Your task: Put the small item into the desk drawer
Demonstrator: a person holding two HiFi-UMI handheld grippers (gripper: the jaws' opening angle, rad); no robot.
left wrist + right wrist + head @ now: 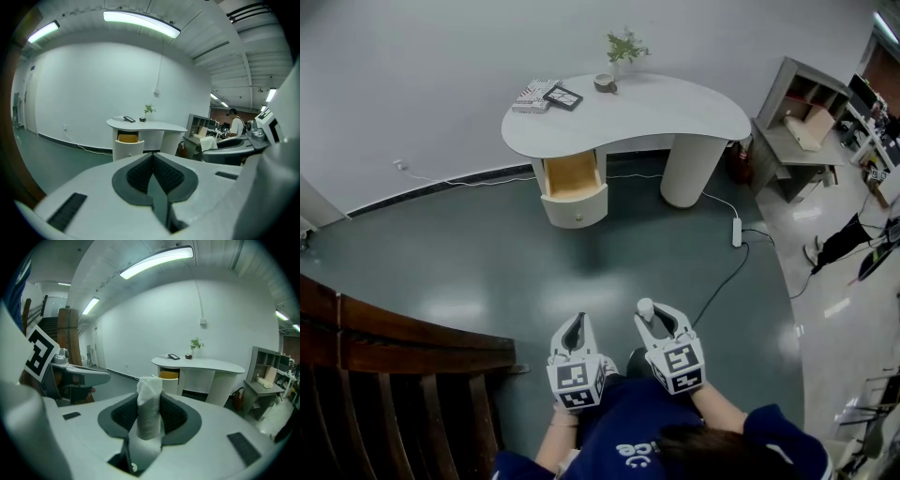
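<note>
The small item point(149, 413) is a white, roll-shaped piece that stands upright between the pads of my right gripper point(150, 401), which is shut on it. In the head view it shows as a white tip point(645, 307) at the front of the right gripper point(649, 314). My left gripper point(575, 321) is beside it, jaws pressed together with nothing between them point(153, 159). Far ahead across the floor stands the white curved desk point(675, 108), with its wood-lined drawer point(573, 178) pulled open under the left part. Both gripper views show the open drawer point(127, 138) point(168, 375) in the distance.
A dark wooden stair railing point(394, 356) runs along my left. A power strip with its cable point(737, 232) lies on the floor right of the desk. A grey shelf unit point(802, 122) stands at the far right. Books point(534, 94), a small bowl point(604, 82) and a plant point(623, 47) sit on the desk.
</note>
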